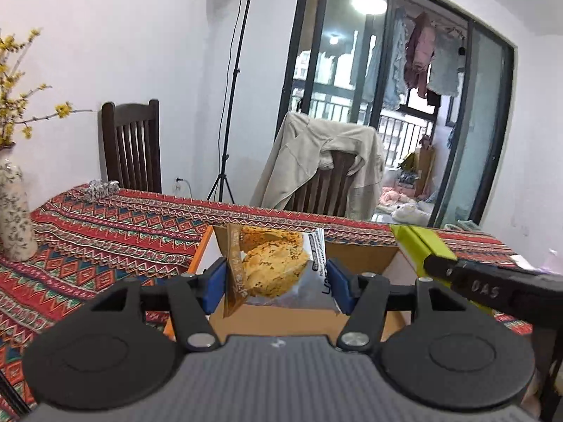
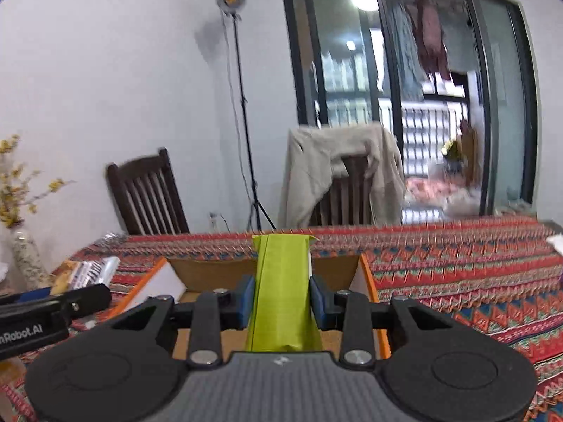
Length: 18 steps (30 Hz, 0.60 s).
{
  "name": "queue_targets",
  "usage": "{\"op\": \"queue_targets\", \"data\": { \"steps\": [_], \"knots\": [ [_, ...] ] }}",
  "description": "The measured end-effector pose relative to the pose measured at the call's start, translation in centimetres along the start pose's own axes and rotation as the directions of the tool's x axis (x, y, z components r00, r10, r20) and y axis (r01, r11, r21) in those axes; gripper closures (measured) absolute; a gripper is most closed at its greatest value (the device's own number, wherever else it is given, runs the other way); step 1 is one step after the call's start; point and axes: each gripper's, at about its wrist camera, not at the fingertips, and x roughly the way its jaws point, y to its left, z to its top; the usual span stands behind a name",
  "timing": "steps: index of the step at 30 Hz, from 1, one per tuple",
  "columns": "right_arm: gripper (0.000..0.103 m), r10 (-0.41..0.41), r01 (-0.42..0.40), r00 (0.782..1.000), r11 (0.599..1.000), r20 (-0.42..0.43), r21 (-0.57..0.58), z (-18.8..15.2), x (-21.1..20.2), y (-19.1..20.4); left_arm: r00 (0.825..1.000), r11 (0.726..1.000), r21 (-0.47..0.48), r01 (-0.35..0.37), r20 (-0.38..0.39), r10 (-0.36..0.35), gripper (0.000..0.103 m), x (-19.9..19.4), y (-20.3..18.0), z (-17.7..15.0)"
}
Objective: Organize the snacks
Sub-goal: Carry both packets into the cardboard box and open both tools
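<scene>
L gripper (image 1: pixel 276 281): blue pads pinching a cookie pack (image 1: pixel 271 263) by its two side edges. Pack upright-ish, clear wrap w/ brown strip down the left side, two cookies pictured. It hangs over the open box (image 1: pixel 366 253), not touching the floor of it as far as I can tell.

R gripper (image 2: pixel 281 302): pads pressed on a green pack (image 2: pixel 281 281), long and narrow, running fwd between the fingers, far end sticking out past them. Also held over the box (image 2: pixel 207 270); can't tell if the far end touches the back wall.

Box: cardboard, orange outer edges, flaps up, sits on table (image 1: pixel 105 232) w/ red patterned cloth. Inside looks bare where visible.

In L view the R gripper's finger and the green pack (image 1: pixel 418 246) come in from the right, just beside the box's right wall. In R view the L gripper (image 2: pixel 52 311) shows at left edge, cookie pack (image 2: pixel 88 270) partly seen past it.

Rest: vase (image 1: pixel 14 211) w/ yellow sprigs at table's left end. Small shiny wrapped item (image 1: pixel 102 188) on far left of cloth. Two dark chairs behind table, left chair (image 1: pixel 132 147) bare, the other w/ beige jacket (image 1: pixel 316 161) draped over it. Lamp stand (image 1: pixel 232 81) by wall. Glass doors (image 1: pixel 404 88) to balcony, laundry hanging. R view is blurred.
</scene>
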Motion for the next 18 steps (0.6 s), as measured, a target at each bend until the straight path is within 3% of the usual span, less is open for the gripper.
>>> {"op": "queue_targets", "data": {
  "steps": [6, 12, 18],
  "knots": [
    [0.070, -0.050, 0.061, 0.990, 0.995, -0.131, 0.082, -1.2, 6.4, -1.6, 0.994, 0.997, -0.028, -0.074, -0.085, 0.072, 0.042, 5.6, 0.6, -0.7],
    [0.070, -0.056, 0.069, 0.991, 0.991, -0.120, 0.113, -3.8, 7.4, -3.0, 0.987, 0.996, -0.050, -0.069, -0.148, 0.061, 0.042, 8.4, 1.7, -2.8],
    [0.068, -0.040, 0.055, 0.988, 0.993, -0.149, 0.103, -4.8, 8.4, -3.1, 0.988, 0.997, -0.036, -0.065, -0.141, 0.059, 0.036, 8.4, 1.6, -3.6]
  ]
}}
